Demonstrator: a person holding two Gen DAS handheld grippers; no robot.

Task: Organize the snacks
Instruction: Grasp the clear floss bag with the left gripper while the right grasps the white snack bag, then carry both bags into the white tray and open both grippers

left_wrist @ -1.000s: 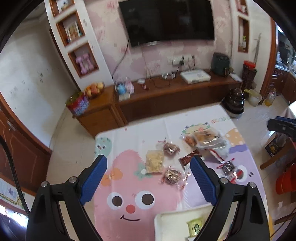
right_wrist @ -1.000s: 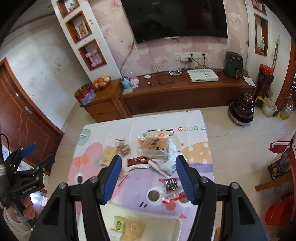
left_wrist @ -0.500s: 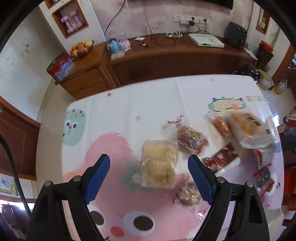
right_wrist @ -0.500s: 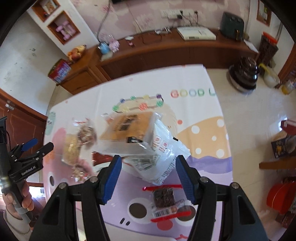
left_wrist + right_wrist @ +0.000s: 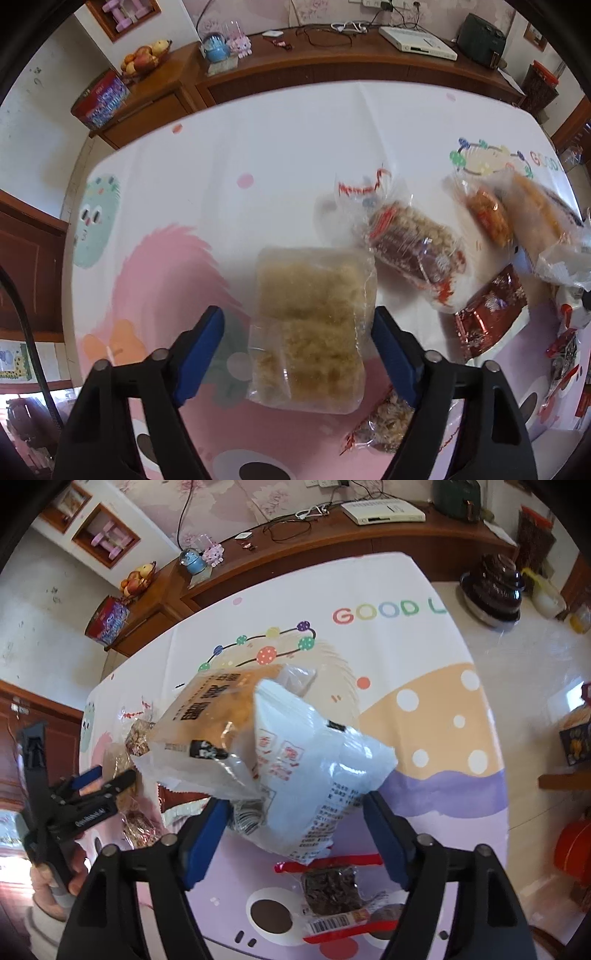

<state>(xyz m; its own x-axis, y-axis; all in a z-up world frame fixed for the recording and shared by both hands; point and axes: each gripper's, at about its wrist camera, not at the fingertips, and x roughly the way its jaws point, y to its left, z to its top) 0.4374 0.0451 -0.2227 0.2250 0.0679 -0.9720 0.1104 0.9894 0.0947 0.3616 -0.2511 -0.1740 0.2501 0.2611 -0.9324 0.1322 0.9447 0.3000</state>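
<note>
On the cartoon tablecloth [image 5: 258,140] lies a clear bag of pale puffed rice cakes [image 5: 310,332]. My left gripper [image 5: 297,314] straddles it from above, its jaws closing, and a gap still shows at the left pad. A crumpled white snack bag [image 5: 295,775] sits between the blue pads of my right gripper [image 5: 295,801], whose jaws are opening and do not press on it. A tan bag with black characters [image 5: 207,716] leans on the white one. The left gripper [image 5: 110,775] and the hand holding it also show in the right wrist view.
Near the rice cakes lie a nut bar packet [image 5: 413,243], a dark red foil packet [image 5: 491,317] and an orange snack bag [image 5: 487,214]. A dark cake packet with red trim [image 5: 332,886] lies near my right gripper. A wooden sideboard [image 5: 332,66] stands behind the table, and a dark pot [image 5: 495,587] sits on the floor.
Both grippers have dropped toward the table and tipped downward. The left jaws have narrowed around the rice cake bag. The right jaws have widened around the white bag.
</note>
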